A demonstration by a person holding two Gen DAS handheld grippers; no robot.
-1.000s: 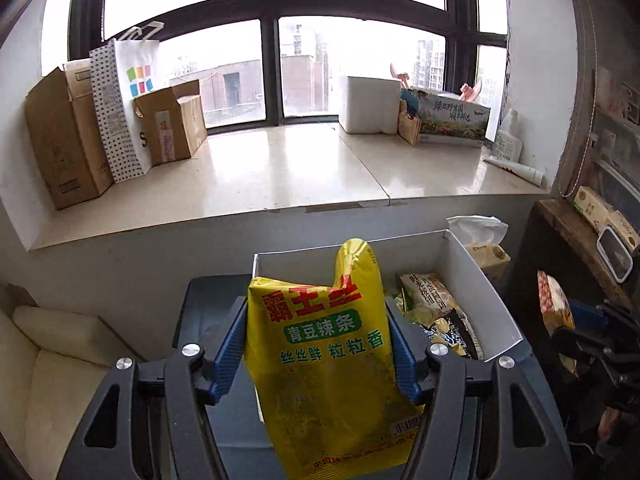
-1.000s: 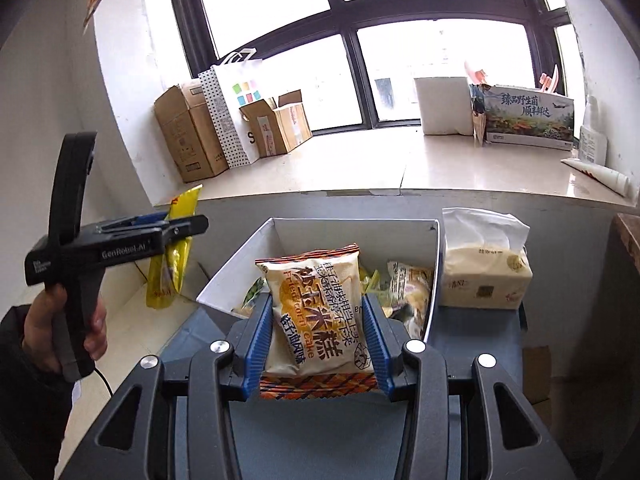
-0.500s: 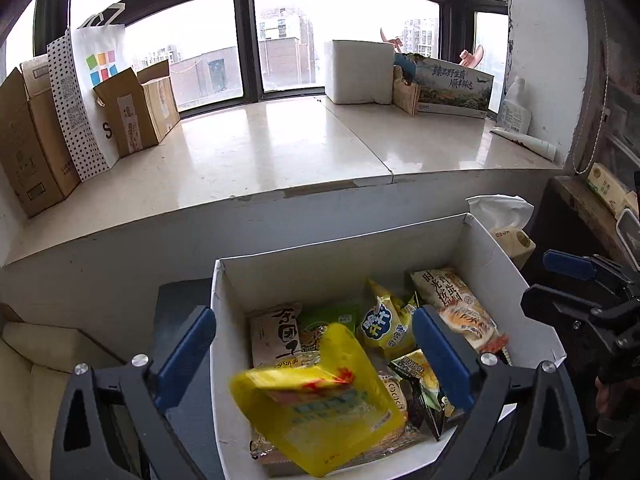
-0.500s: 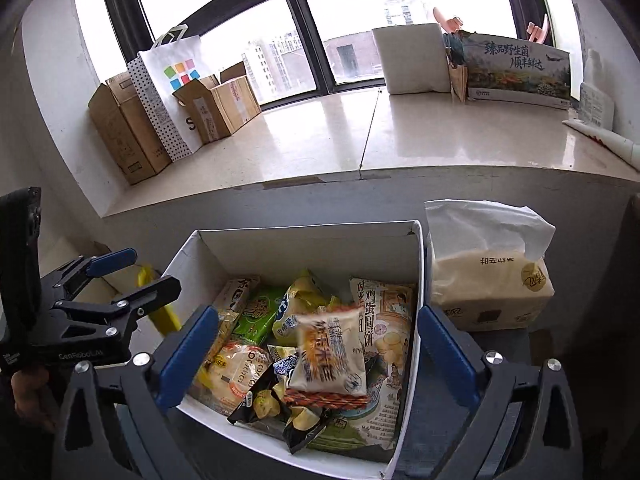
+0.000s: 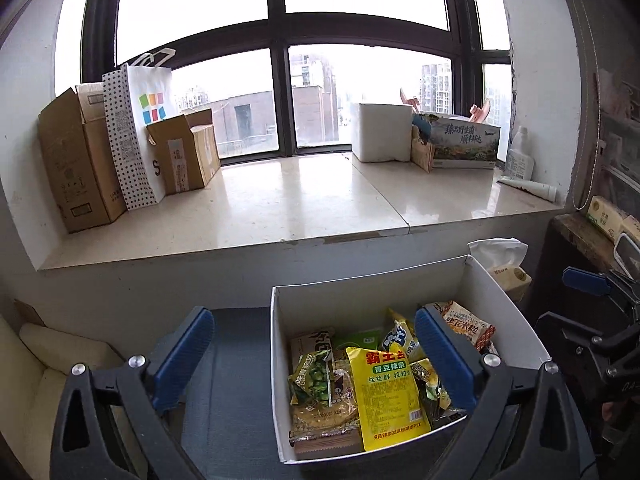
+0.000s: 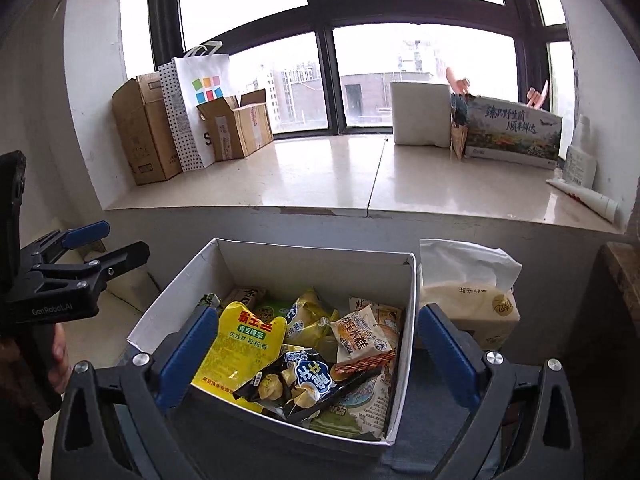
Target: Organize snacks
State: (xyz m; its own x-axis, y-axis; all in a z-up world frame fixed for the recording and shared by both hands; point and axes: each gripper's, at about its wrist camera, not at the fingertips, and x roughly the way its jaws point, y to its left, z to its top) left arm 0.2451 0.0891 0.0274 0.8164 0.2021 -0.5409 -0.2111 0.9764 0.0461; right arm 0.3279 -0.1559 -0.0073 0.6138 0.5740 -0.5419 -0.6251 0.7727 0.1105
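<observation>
A white cardboard box (image 5: 500,300) (image 6: 320,258) on a dark surface holds several snack packets. A yellow green-pea snack bag (image 5: 390,396) (image 6: 246,346) lies on top of them. An orange-and-white rice cake packet (image 6: 362,338) (image 5: 464,326) lies on the pile toward the right. My left gripper (image 5: 316,354) is open and empty, above the box's left edge. My right gripper (image 6: 318,350) is open and empty, astride the box. The left gripper also shows at the left of the right wrist view (image 6: 108,240).
A tissue pack (image 6: 468,300) (image 5: 504,268) stands right of the box. A wide stone windowsill (image 5: 300,200) behind holds cardboard boxes (image 5: 76,160), a white paper bag (image 5: 138,132) and a printed carton (image 5: 464,146). A cream cushion (image 5: 48,364) lies at the left.
Both grippers opened and dropped their packets into the box: the yellow bag from the left, the rice cake packet from the right. Both grippers then drew back from the box.
</observation>
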